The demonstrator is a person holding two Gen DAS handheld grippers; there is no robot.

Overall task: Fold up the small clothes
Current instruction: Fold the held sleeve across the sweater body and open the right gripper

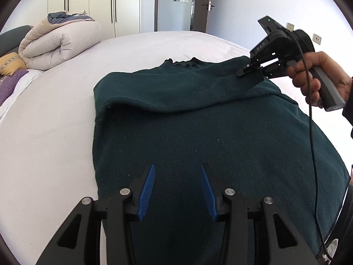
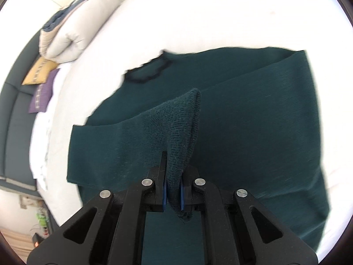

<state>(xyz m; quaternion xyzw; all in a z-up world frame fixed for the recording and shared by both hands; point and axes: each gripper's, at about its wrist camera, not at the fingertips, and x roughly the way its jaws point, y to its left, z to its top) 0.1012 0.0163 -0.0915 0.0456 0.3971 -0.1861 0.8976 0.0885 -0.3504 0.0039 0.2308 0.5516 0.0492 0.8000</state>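
A dark green sweater (image 1: 209, 132) lies spread on the white bed (image 1: 55, 121), its frilled neck (image 1: 183, 63) at the far side. One sleeve is folded across its chest. My left gripper (image 1: 177, 170) hovers over the sweater's lower body, jaws apart with nothing between the blue pads. In the right wrist view my right gripper (image 2: 174, 174) is shut on a pinched fold of the sweater's (image 2: 183, 121) cloth, lifted off the bed. The left wrist view shows that right gripper (image 1: 249, 70), held by a hand, at the sweater's far right shoulder.
A rolled cream duvet (image 1: 59, 44) and yellow and purple pillows (image 1: 10, 64) sit at the bed's far left by a dark headboard. Wardrobe doors (image 1: 92, 2) and a doorway (image 1: 176, 2) stand behind. A cable (image 1: 313, 145) hangs from the right gripper over the sweater.
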